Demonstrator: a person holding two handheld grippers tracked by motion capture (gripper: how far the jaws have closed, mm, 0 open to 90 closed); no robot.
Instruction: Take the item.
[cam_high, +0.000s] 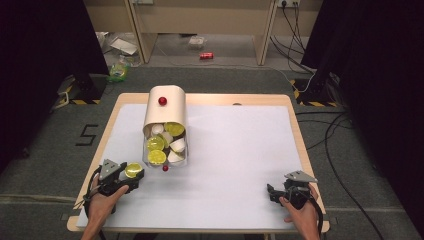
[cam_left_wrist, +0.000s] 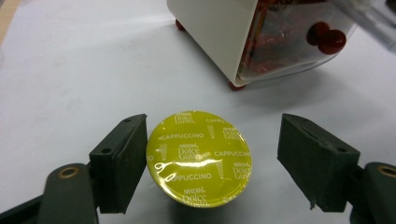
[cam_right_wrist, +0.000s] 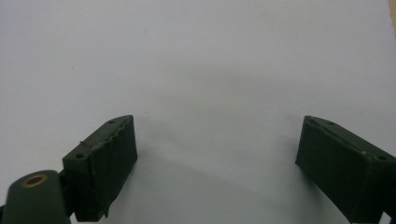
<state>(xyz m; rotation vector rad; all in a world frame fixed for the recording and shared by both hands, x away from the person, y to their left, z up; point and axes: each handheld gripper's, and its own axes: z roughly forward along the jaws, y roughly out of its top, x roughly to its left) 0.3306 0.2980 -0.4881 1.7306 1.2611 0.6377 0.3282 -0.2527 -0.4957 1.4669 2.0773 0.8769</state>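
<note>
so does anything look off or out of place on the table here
One yellow cappuccino capsule sits on the white sheet between the open left gripper, apart from the capsules in the dispenser. One jaw touches it; the other stands clear.

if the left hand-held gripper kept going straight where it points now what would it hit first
Probably the yellow cappuccino capsule, which sits between the open jaws of the left hand-held gripper. Beyond it stands the white capsule dispenser.

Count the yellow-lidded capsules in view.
4: one between the open left gripper jaws, three in the dispenser at and. More may be hidden inside.
</note>
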